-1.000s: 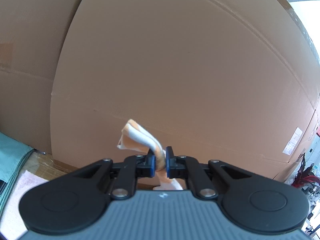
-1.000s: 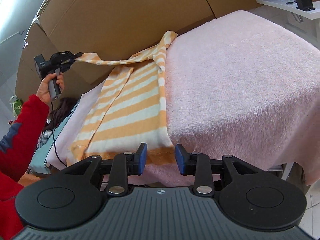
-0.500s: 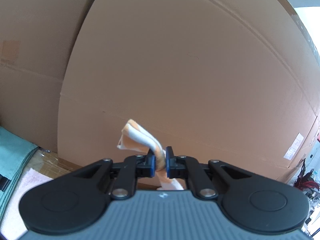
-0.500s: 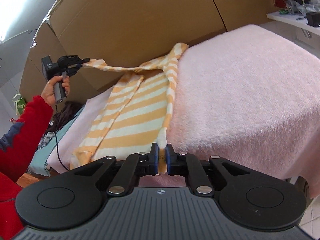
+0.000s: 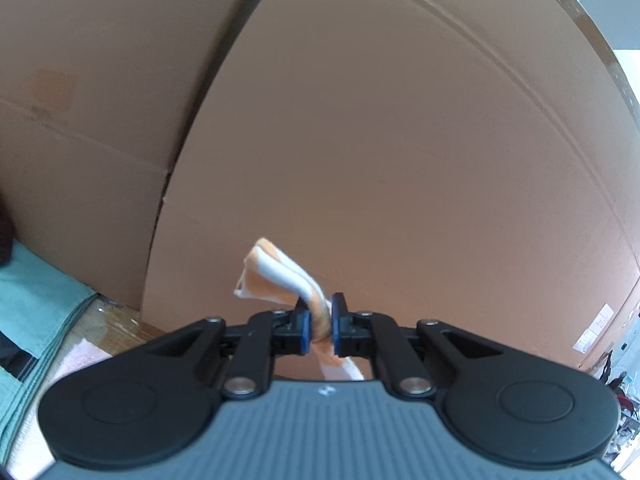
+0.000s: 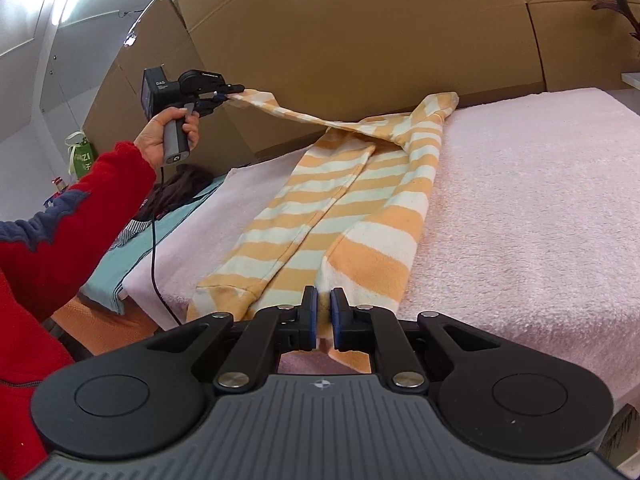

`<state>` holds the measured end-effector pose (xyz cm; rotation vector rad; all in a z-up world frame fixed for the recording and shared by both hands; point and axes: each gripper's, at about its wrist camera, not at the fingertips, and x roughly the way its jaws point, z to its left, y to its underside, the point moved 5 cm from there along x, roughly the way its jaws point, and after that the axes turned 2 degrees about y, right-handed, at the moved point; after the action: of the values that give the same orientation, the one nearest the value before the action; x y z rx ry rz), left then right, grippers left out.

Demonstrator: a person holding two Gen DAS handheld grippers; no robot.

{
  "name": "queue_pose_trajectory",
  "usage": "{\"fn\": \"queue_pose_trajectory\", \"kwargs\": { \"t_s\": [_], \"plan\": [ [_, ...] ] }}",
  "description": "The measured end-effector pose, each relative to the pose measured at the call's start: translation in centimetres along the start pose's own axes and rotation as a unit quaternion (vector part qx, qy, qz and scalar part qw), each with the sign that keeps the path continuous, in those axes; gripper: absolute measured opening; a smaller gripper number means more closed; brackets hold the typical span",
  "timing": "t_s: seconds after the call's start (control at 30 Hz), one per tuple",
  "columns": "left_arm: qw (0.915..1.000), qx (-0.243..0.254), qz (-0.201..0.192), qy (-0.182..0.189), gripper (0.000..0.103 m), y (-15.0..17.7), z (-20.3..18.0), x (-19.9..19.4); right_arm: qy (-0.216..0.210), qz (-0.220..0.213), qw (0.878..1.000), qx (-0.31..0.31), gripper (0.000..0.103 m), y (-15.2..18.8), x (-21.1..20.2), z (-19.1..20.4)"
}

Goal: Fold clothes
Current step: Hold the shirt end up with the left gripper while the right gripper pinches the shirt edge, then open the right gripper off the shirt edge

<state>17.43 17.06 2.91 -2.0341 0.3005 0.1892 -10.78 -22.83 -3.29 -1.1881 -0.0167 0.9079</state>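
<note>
An orange-and-white striped garment [image 6: 340, 204] lies lengthwise on a pink fleecy table cover [image 6: 520, 200]. My right gripper [image 6: 324, 312] is shut on its near hem at the table's front edge. In the right wrist view a hand holds my left gripper [image 6: 236, 90] up at the left, shut on a sleeve end that stretches taut from the garment's far end. In the left wrist view the left gripper [image 5: 321, 328] pinches that striped sleeve [image 5: 280, 276], a short tip sticking out beyond the fingers.
Big cardboard boxes [image 6: 360, 40] stand right behind the table and fill the left wrist view [image 5: 380, 140]. A teal cloth [image 6: 120, 264] and dark clothes [image 6: 180, 192] lie left of the table. A red sleeve [image 6: 60, 220] reaches in from the left.
My right gripper went from open to shut on the garment's near hem and has drawn it up. The left gripper kept its hold and lifted the sleeve higher and leftward.
</note>
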Motion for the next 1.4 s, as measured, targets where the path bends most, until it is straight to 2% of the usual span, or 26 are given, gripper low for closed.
{"fn": "queue_pose_trajectory", "kwargs": {
  "t_s": [0.1,0.3,0.4,0.47,0.57,0.63,0.7,0.77,0.83,0.9,1.03,1.13,1.23,1.33,1.4],
  "plan": [
    [1.0,-0.003,-0.008,-0.005,0.004,-0.7,1.3,0.6,-0.015,-0.001,1.0,0.001,0.008,0.0,0.1,0.3],
    [1.0,-0.005,-0.002,-0.005,0.004,0.3,1.1,0.8,-0.008,0.045,0.999,-0.004,0.01,1.4,1.3,-0.1],
    [1.0,-0.006,0.002,-0.005,0.004,0.9,0.9,0.8,-0.011,0.041,0.999,-0.013,0.013,1.3,1.0,0.3],
    [1.0,-0.007,0.004,-0.005,0.004,1.3,0.8,0.9,-0.004,0.019,1.0,-0.015,0.016,0.6,0.4,0.4],
    [0.9999,-0.007,0.007,-0.003,0.004,1.8,0.3,0.9,0.027,-0.012,0.999,-0.037,0.023,-0.6,0.9,1.0],
    [1.0,-0.004,0.006,0.004,0.004,2.0,-0.5,0.8,0.056,-0.009,0.997,-0.053,0.023,-1.1,2.2,1.6],
    [1.0,0.004,0.004,0.007,0.004,2.0,-1.3,0.4,0.114,0.0,0.991,-0.071,0.02,-1.2,4.0,1.6],
    [0.9999,0.013,0.002,0.007,0.004,2.1,-1.9,0.1,0.147,-0.011,0.985,-0.095,0.018,-1.5,5.0,1.6],
    [0.9998,0.02,0.0,0.005,0.004,2.2,-2.3,-0.2,0.165,-0.013,0.98,-0.115,0.016,-1.7,5.6,1.7],
    [0.9997,0.023,0.0,-0.001,0.004,2.4,-2.4,-0.2,0.181,-0.015,0.975,-0.125,0.006,-1.7,5.7,1.6],
    [0.9997,0.021,-0.005,-0.009,0.004,2.4,-2.5,0.0,0.19,-0.021,0.976,-0.102,0.002,-2.0,5.1,1.1],
    [0.9997,0.017,-0.011,-0.013,0.004,2.2,-2.7,0.1,0.156,-0.039,0.985,-0.062,0.002,-2.6,4.3,1.0],
    [0.9996,0.013,-0.017,-0.017,0.004,2.1,-2.8,0.3,0.078,-0.064,0.995,0.005,0.002,-3.3,3.4,0.9],
    [0.9993,0.02,-0.027,-0.012,0.004,1.4,-3.9,0.2,0.006,-0.072,0.994,0.077,0.002,-3.6,3.4,0.2],
    [0.9994,0.025,-0.024,-0.008,0.004,1.6,-4.6,0.3,0.004,-0.057,0.994,0.094,0.002,-3.1,4.0,-0.3]
  ]
}}
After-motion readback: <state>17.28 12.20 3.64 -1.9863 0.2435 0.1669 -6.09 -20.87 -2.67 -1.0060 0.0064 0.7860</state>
